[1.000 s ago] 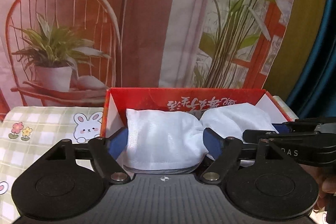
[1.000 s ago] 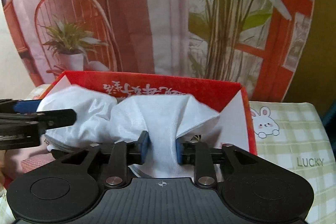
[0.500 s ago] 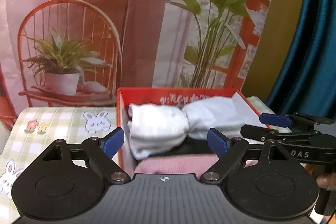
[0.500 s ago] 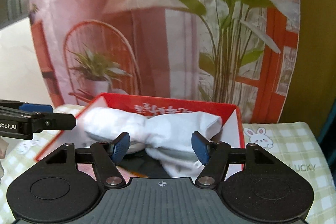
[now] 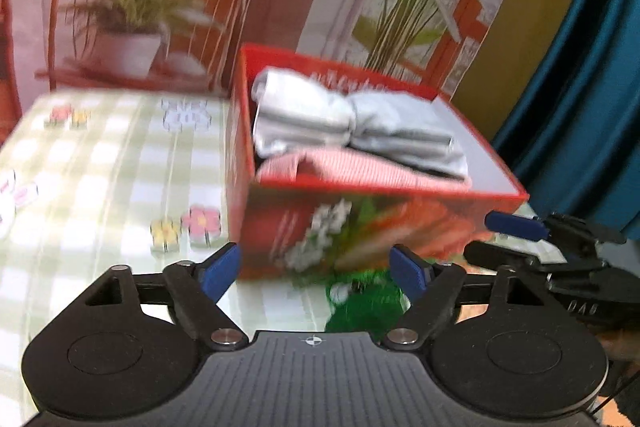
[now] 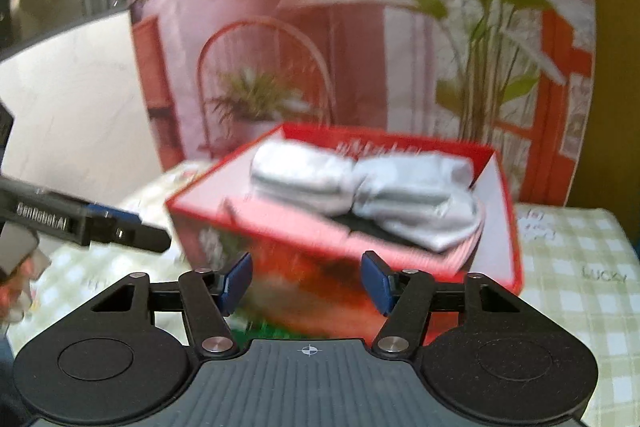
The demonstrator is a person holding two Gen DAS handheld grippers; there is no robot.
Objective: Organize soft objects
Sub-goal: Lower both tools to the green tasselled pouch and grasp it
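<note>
Now we are holding both hand-held grippers, left (image 5: pixel 316 269) and right (image 6: pixel 306 281), empty and open-jawed near the red box (image 5: pixel 360 223), steering clear of the white bundle (image 5: pixel 352 125) inside.

Motion blur smears your red box (image 5: pixel 360 227), so its lettering and front print can't be read. The white bundle (image 5: pixel 352 123) covers most of the pink cloth (image 5: pixel 360 167) and something dark (image 6: pixel 360 223) beneath. Your right claw (image 5: pixel 520 247) runs off the frame edge.
</note>
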